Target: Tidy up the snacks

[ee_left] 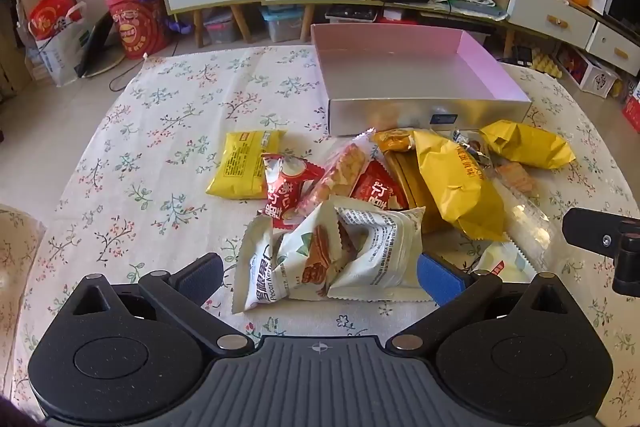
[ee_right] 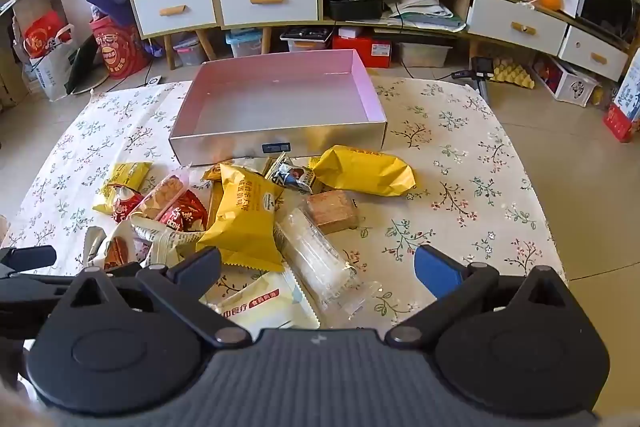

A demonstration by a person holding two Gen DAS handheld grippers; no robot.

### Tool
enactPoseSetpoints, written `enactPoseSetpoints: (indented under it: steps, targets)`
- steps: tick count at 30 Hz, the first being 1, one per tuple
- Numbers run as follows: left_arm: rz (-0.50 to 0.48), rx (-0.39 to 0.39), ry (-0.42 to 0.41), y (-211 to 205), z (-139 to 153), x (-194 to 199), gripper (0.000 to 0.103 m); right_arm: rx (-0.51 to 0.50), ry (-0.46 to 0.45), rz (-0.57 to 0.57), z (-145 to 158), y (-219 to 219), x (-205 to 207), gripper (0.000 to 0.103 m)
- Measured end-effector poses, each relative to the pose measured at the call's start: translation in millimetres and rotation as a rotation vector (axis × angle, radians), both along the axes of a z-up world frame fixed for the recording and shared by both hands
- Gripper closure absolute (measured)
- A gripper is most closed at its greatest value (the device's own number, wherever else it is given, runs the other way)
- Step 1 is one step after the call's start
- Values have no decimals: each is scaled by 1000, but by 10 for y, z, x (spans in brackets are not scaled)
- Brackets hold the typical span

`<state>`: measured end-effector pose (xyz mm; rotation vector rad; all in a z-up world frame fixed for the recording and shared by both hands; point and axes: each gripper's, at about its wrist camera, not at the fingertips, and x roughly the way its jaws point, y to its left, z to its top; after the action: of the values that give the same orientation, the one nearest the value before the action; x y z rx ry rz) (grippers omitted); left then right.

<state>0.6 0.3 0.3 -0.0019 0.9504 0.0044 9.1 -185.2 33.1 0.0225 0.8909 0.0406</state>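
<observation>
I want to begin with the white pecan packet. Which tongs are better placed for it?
Left. The open left tongs already straddle the white pecan packet; the right tongs sit over a clear wrapper.

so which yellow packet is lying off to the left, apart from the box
The small flat yellow packet printed with black text. The other yellow ones lie crumpled close to the box.

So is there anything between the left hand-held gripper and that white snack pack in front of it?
Nothing visible. The left hand-held gripper is open, with the white snack pack already lying between its fingers on the tablecloth.
</observation>
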Motion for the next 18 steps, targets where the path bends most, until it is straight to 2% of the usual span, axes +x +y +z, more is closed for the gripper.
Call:
enactPoseSetpoints:
  steps: [2, 9, 18]
  targets:
    - [-1, 23, -14, -22, 0, -13, 0, 7, 2, -5, -18, 7, 9, 0]
    - [-9, -6, -13, -33, 60, -39, 0, -10, 3, 5, -29, 25, -24, 0]
    - [-16, -3, -15, -38, 19, -50, 0, -30, 10, 14, -61, 64, -24, 0]
